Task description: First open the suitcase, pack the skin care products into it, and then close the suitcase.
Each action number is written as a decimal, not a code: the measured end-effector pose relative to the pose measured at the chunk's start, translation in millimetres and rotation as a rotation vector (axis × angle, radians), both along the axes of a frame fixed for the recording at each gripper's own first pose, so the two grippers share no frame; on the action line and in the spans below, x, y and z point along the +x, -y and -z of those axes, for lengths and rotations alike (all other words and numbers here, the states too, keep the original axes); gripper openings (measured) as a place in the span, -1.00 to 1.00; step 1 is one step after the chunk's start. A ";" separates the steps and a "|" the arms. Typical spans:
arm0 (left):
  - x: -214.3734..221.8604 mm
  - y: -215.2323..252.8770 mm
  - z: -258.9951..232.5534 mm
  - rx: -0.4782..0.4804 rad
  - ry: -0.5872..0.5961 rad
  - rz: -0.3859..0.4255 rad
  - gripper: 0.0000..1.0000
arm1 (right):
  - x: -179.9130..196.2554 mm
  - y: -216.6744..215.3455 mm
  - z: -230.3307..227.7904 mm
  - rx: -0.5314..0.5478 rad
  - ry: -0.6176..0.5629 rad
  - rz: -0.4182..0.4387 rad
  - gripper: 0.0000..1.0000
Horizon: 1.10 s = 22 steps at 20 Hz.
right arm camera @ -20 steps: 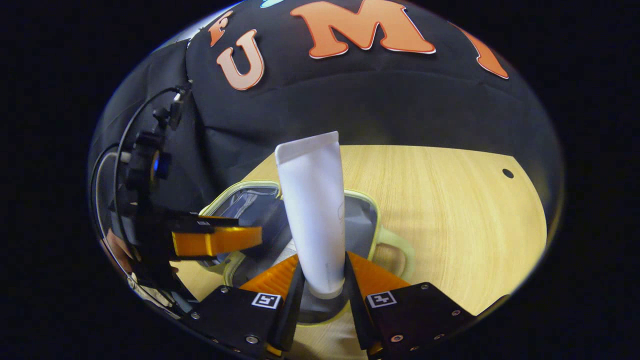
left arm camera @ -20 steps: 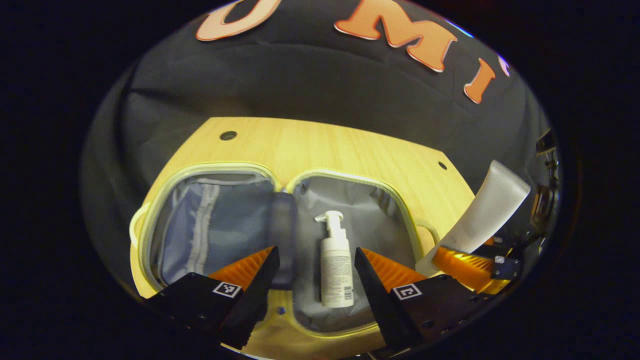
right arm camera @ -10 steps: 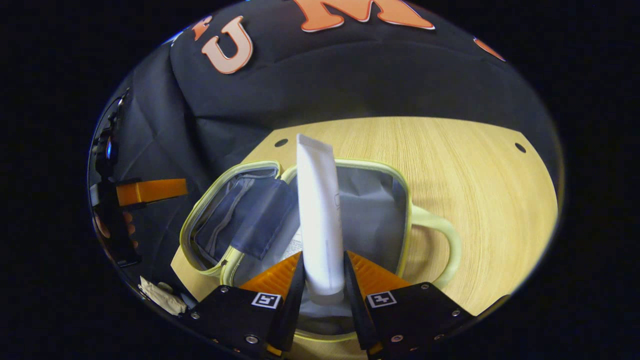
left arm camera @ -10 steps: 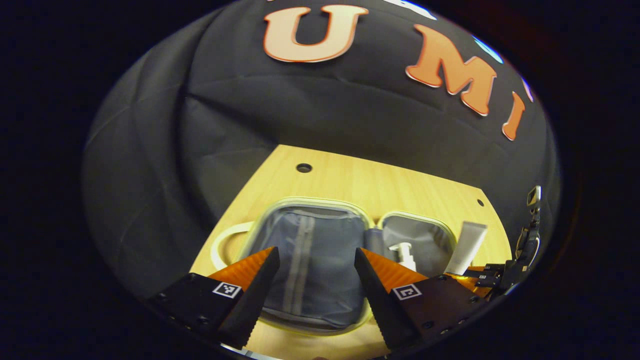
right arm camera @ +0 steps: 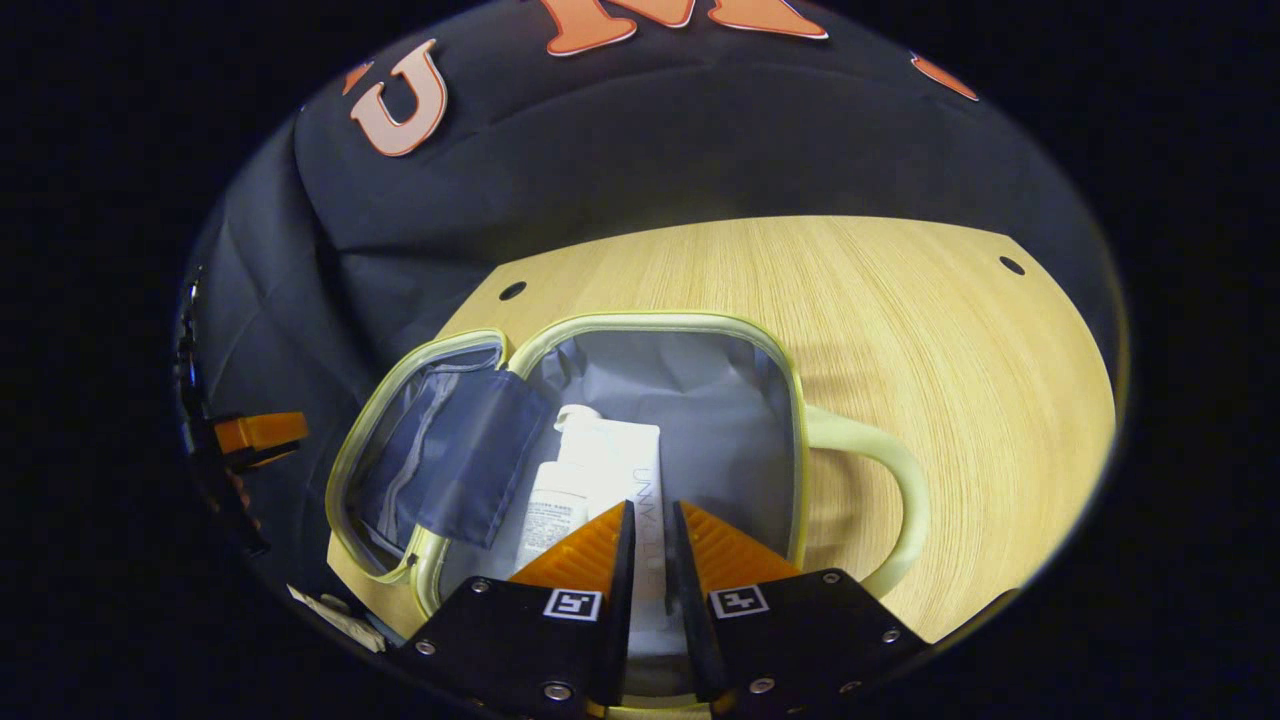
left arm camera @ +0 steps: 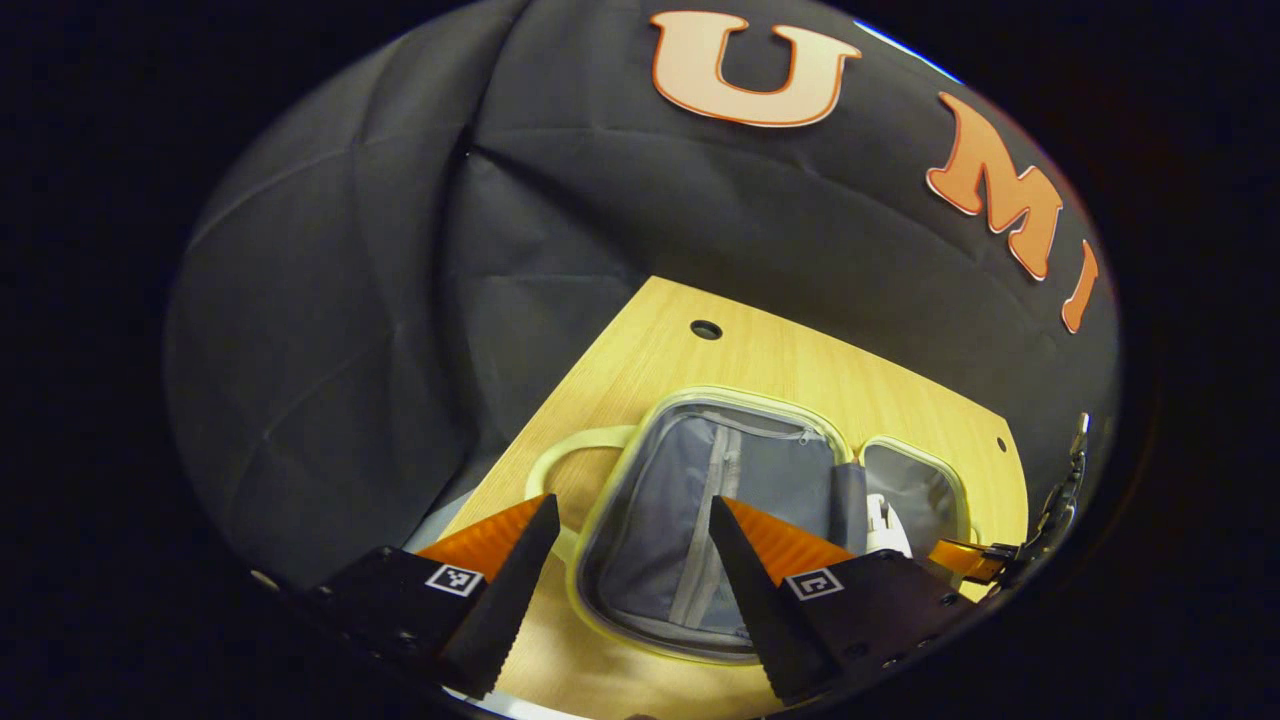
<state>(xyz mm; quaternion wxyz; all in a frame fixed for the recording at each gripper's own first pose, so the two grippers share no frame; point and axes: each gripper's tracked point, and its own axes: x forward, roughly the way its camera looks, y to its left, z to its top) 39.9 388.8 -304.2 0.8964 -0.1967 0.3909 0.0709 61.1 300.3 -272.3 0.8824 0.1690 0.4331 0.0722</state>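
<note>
tube [right arm camera: 640, 490] lies flat in the right-hand half of the open suitcase [right arm camera: 795, 400], beside the pump bottle [right arm camera: 555, 500], which it touches along one side. its long axis runs straight away from my right gripper [right arm camera: 648, 545], crimped end farthest off, cap end hidden under the gripper body. the right jaws sit nearly together over the tube's near part; i cannot tell whether they grip it or merely rest above it.

in the left gripper view the same case shows from the other side: the zipped lid half [left arm camera: 700, 510] lies directly ahead of my left gripper [left arm camera: 630, 545], whose jaws stand wide apart and empty. the pale loop handle [left arm camera: 570, 465] on that half points toward the table [left arm camera: 760, 360] edge beside the booth wall, just off my left jaw. the pump bottle's head [left arm camera: 885, 515] peeks past the centre hinge.

i judge both products packed, so closing is next. that turns on the lid half: it lies nearer my left gripper, and its free edge with the handle is the side to lift and fold over the hinge toward the right half, once the right gripper has cleared the tray.
</note>
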 end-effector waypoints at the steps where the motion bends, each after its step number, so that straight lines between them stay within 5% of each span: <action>1: -0.2 -4.9 6.3 -0.010 -0.006 -0.011 0.88 | -1.1 1.0 0.0 0.000 -0.001 -0.002 -0.49; 5: 3.1 -29.7 34.2 -0.083 -0.034 -0.089 0.88 | 0.1 9.9 -15.3 -0.010 0.039 0.022 -0.48; 6: 3.4 -35.2 41.4 -0.113 -0.045 -0.112 0.88 | 0.5 16.1 -22.2 -0.018 0.059 0.034 -0.72; 7: 4.1 -41.1 49.2 -0.144 -0.052 -0.137 0.88 | 0.4 25.1 -30.5 -0.034 0.078 0.047 -0.70; 8: 3.6 -46.9 56.1 -0.173 -0.065 -0.161 0.88 | 1.5 33.9 -38.4 -0.050 0.099 0.058 -0.38; 12: 16.0 -60.7 75.0 -0.296 -0.057 -0.245 0.88 | 2.4 68.4 -72.8 -0.123 0.185 0.097 0.02; 14: 24.1 -60.3 89.1 -0.360 -0.059 -0.265 0.66 | 1.3 81.9 -88.6 -0.149 0.216 0.115 0.19; 16: 21.4 -55.0 103.0 -0.411 -0.095 -0.261 0.77 | 0.8 90.9 -102.3 -0.162 0.244 0.133 0.33; 21: 32.4 -30.9 124.2 -0.562 -0.113 -0.210 -0.03 | -7.1 108.6 -132.1 -0.176 0.304 0.172 0.41; 22: 37.3 -28.9 127.4 -0.617 -0.096 -0.208 0.08 | -8.5 110.1 -133.7 -0.182 0.308 0.172 0.43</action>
